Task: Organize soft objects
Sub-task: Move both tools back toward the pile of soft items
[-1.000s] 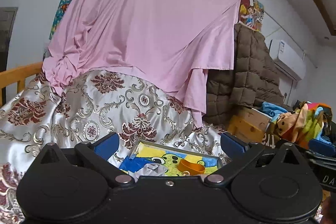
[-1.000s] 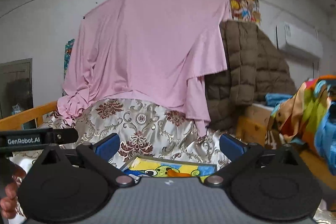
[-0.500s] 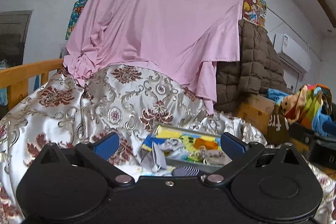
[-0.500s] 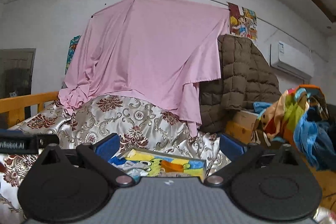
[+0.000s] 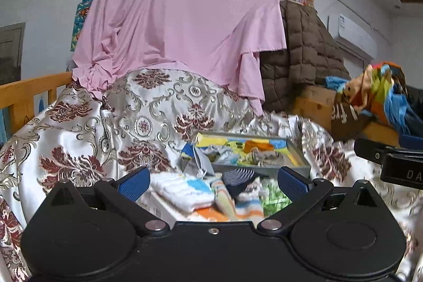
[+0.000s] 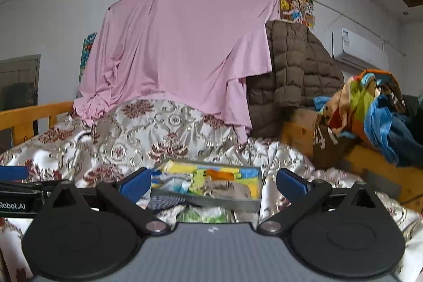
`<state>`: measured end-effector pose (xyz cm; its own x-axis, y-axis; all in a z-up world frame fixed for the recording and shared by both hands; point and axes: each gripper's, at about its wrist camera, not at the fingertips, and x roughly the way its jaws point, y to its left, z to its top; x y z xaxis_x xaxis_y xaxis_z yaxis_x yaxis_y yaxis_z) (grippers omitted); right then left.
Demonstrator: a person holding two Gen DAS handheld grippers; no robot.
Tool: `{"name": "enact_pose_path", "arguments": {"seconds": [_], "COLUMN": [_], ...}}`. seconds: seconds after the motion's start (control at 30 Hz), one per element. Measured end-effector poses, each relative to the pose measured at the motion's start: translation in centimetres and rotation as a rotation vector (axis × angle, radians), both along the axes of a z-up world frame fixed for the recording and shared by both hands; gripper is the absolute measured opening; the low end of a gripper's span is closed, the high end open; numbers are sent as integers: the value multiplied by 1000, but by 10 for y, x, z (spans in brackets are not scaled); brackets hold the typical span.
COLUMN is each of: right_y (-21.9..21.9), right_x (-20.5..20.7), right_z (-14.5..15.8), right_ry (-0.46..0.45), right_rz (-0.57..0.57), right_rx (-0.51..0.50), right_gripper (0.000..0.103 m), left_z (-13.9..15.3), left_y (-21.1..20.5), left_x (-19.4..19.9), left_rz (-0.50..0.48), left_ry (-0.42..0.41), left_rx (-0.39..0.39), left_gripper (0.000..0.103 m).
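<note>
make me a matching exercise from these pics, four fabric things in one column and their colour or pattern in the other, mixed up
Things:
1. hanging sheet
2. quilted jacket
3. bed cover
4. folded cloth nearest the left gripper, at its left finger

Colours or patterns:
A. silvery white with dark red floral medallions
B. white with a light blue patch
C. plain pink
D. brown

Pairs: 1-C, 2-D, 3-A, 4-B
</note>
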<state>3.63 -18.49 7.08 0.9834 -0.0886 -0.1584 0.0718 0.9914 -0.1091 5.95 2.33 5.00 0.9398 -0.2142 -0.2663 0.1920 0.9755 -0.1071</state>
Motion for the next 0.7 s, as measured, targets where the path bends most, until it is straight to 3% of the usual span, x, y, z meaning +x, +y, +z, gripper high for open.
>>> {"name": "enact_pose_path", "arguments": {"seconds": [0.27, 0.7], "right_y": [1, 3], "right_x": [1, 7], "right_z": [-32, -57], "right_ry": [76, 151], "right_rz": [3, 29], "right_rx": [-7, -1], "right_gripper": [103, 103], "left_z": [-22, -40], "left_y": [7, 9], "left_x": [2, 9], "left_rz": [-9, 14], "left_ry": [54, 136], "left_rx": [39, 61], "left_gripper": [102, 102]}}
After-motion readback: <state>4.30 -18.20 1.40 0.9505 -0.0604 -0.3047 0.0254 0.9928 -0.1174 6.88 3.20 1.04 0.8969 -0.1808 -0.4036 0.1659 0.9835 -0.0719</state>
